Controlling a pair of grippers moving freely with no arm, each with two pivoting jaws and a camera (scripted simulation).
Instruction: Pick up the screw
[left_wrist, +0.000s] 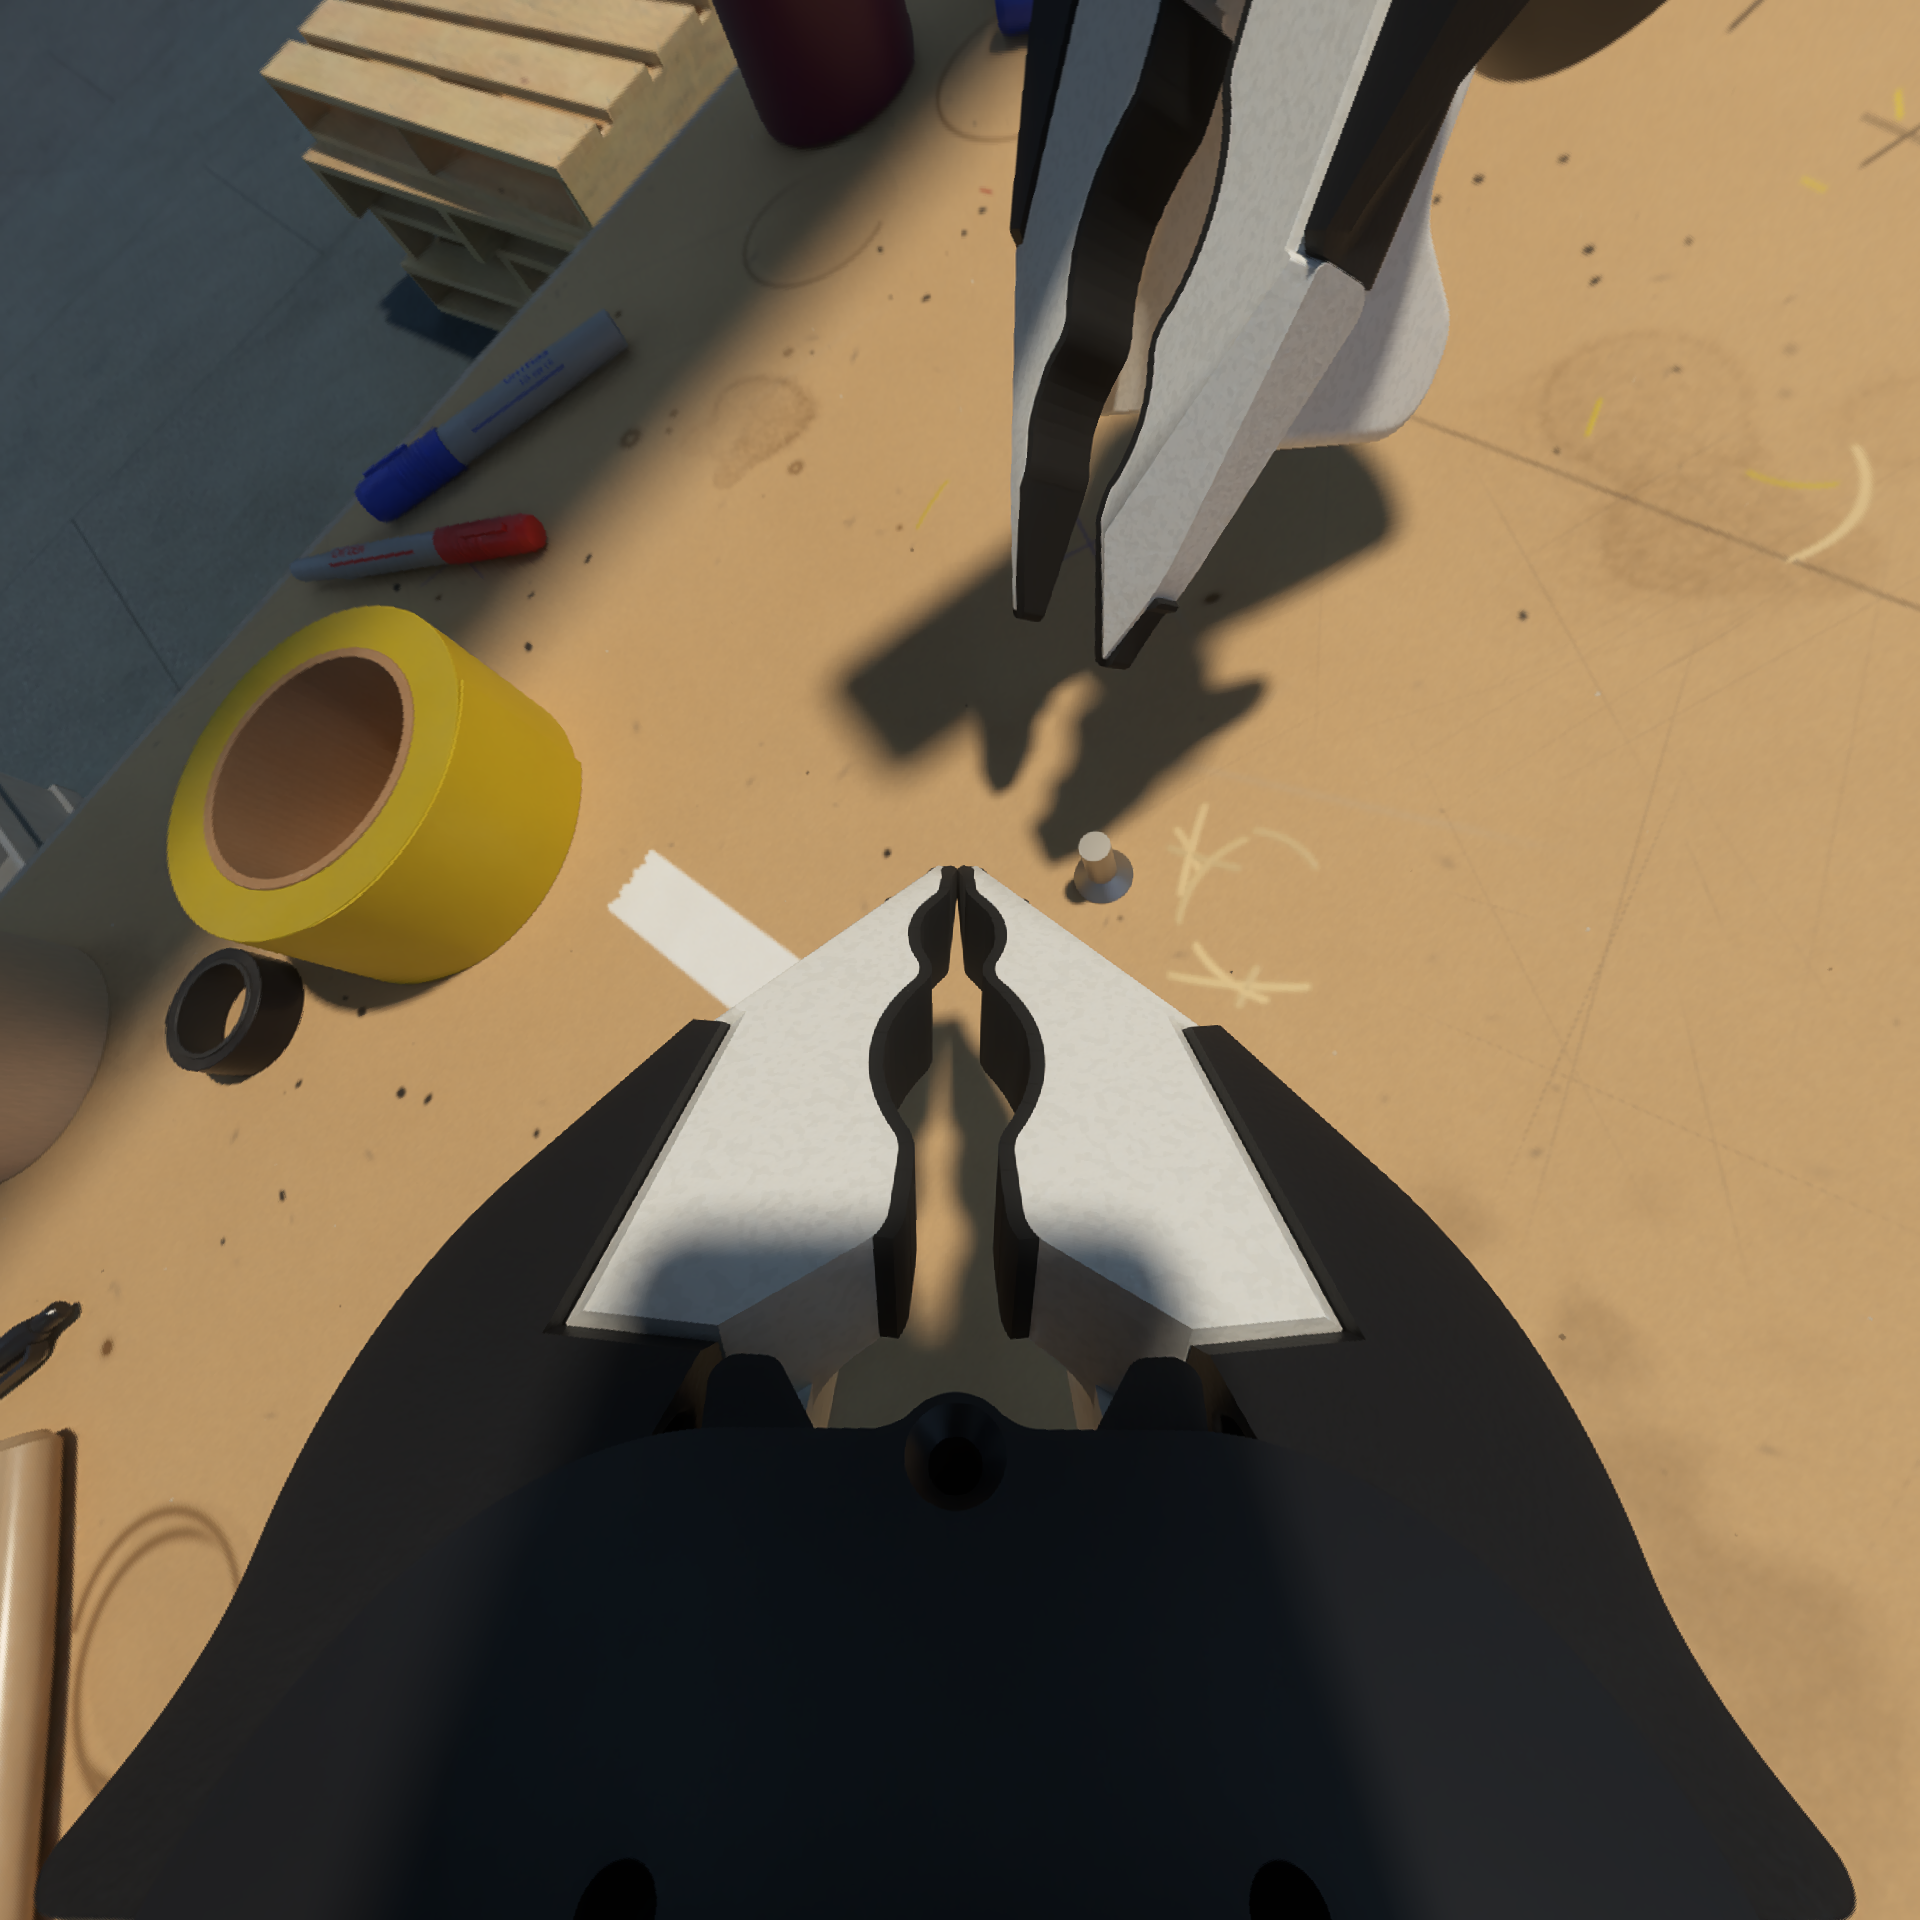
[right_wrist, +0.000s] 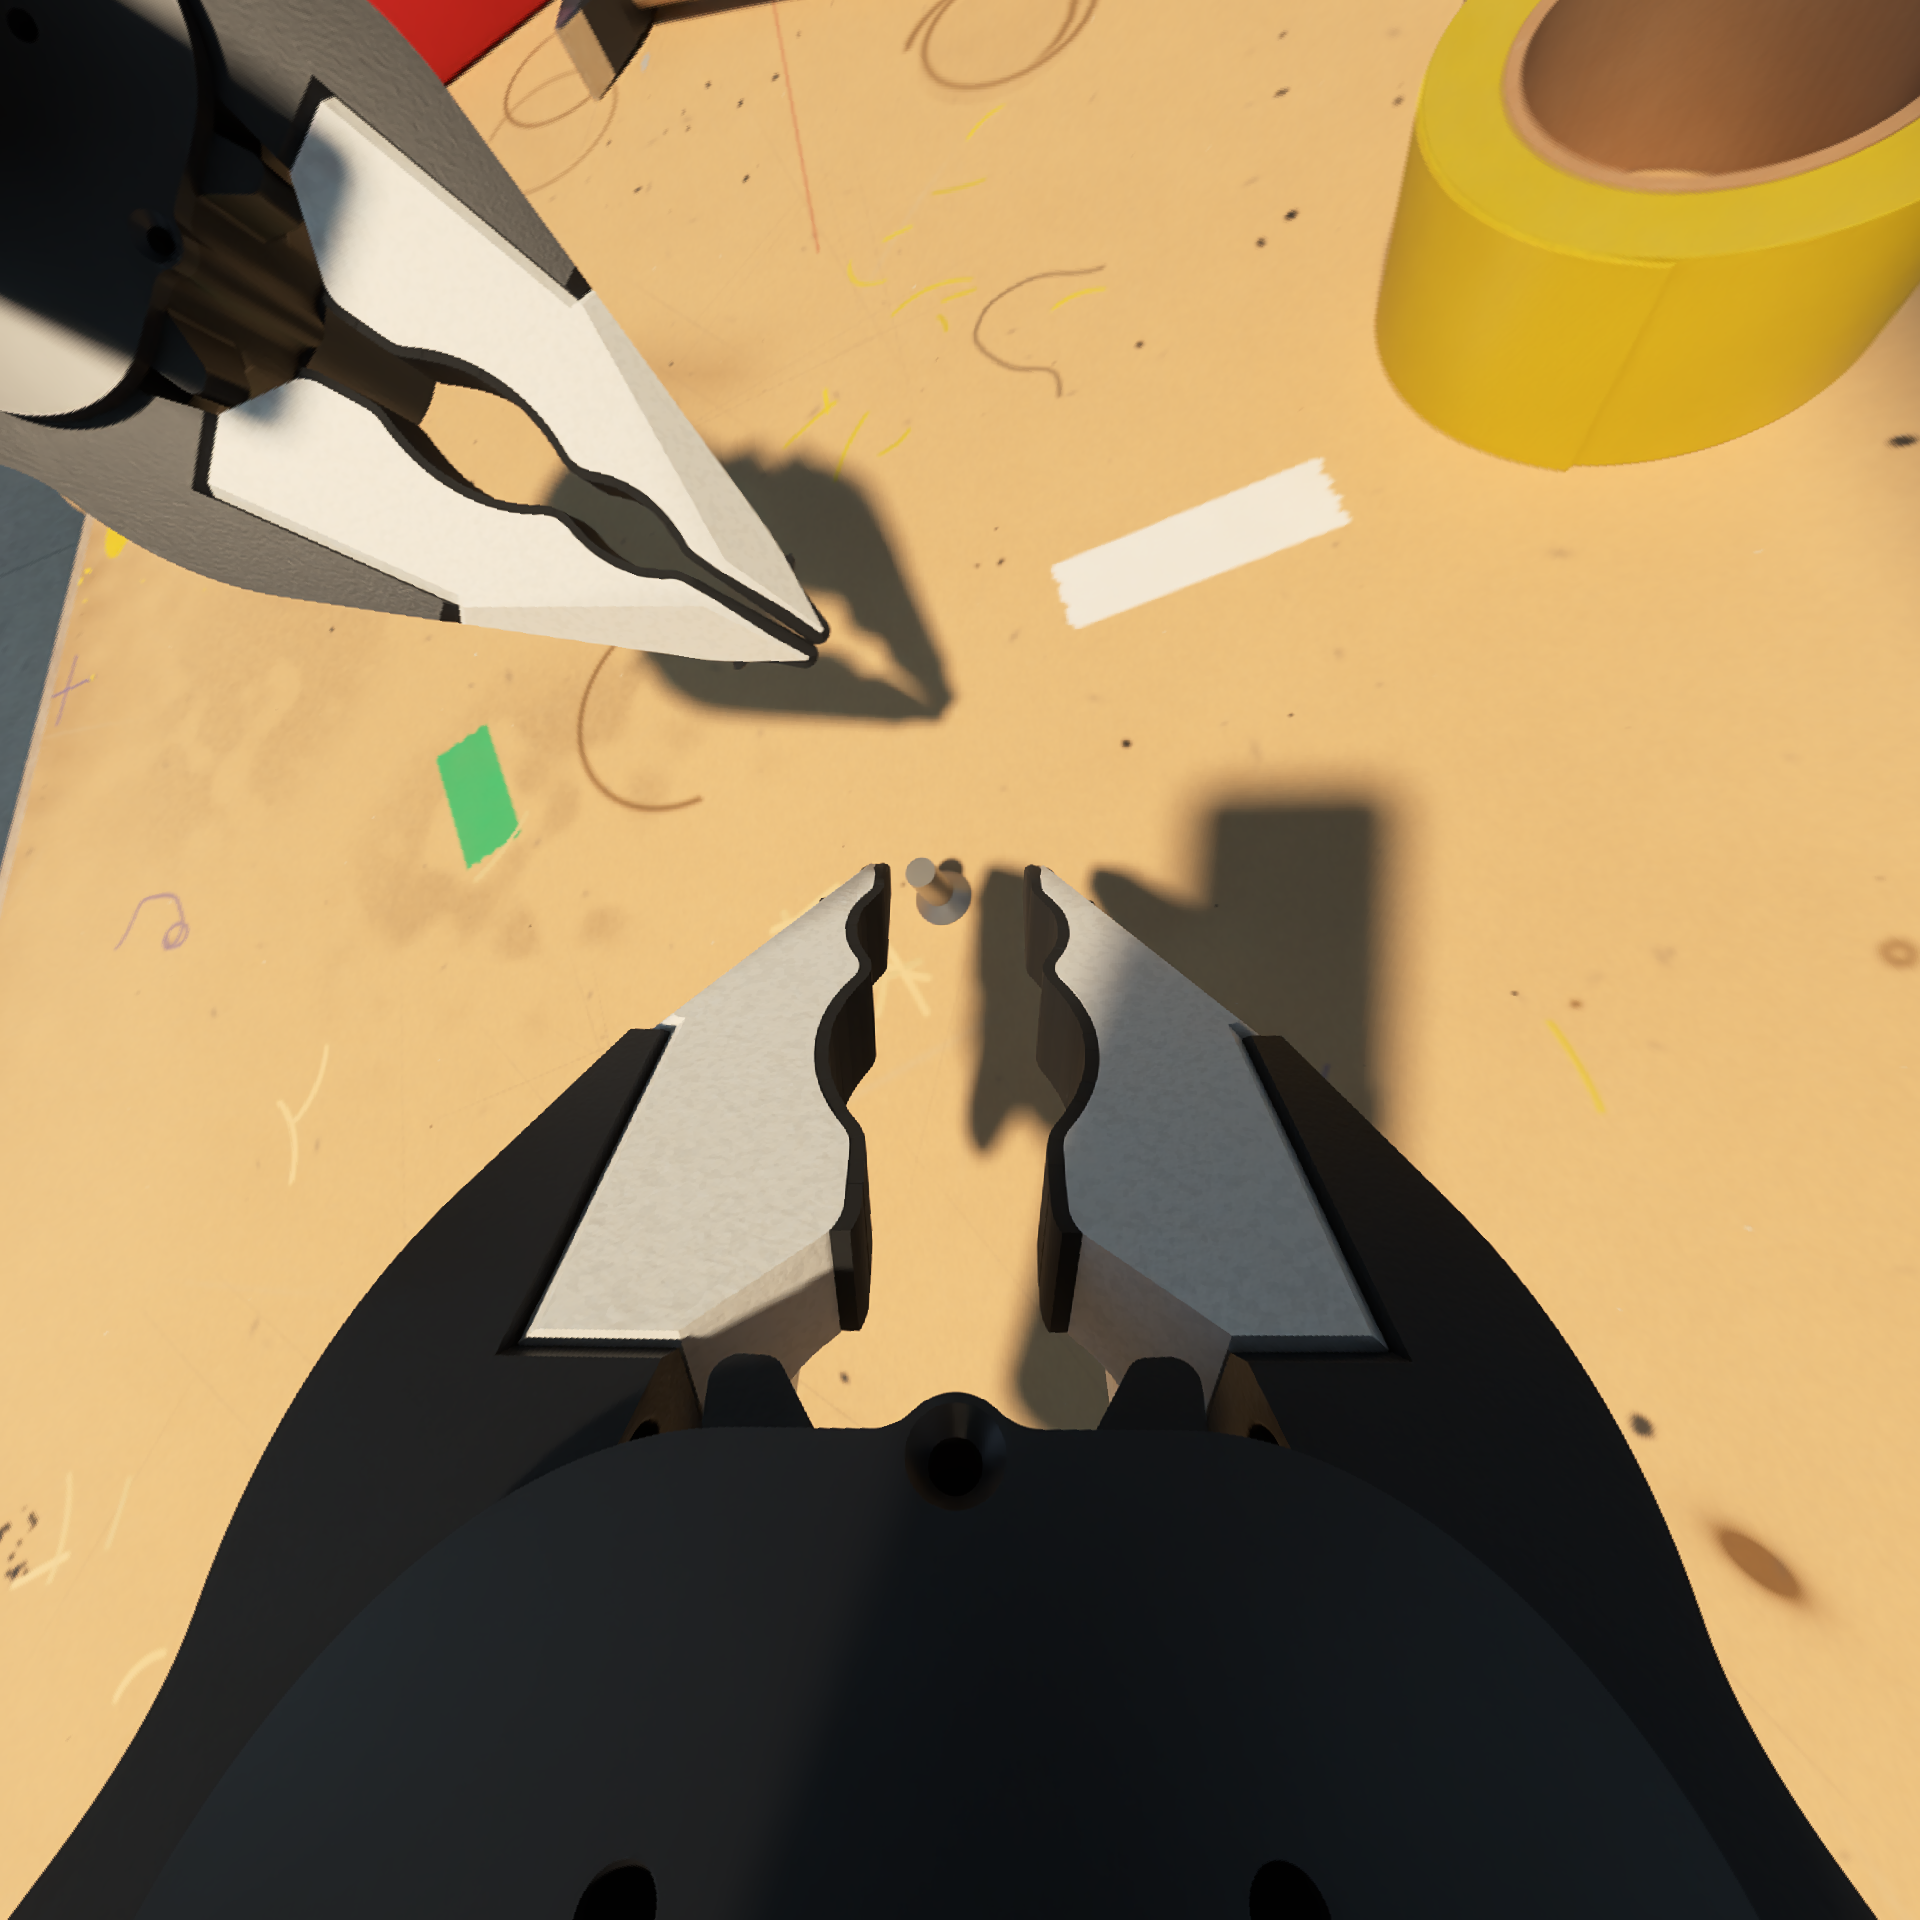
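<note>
Between our right gripper's (right_wrist: 957, 883) parted fingertips, just ahead of them, the screw (right_wrist: 938, 891) stood head-down on the surface (right_wrist: 1351, 987), shank up; we judged a short advance would bracket it. Our left gripper (left_wrist: 956, 881), pinched closed on nothing, had the screw (left_wrist: 1097, 868) just beside its tip.
</note>
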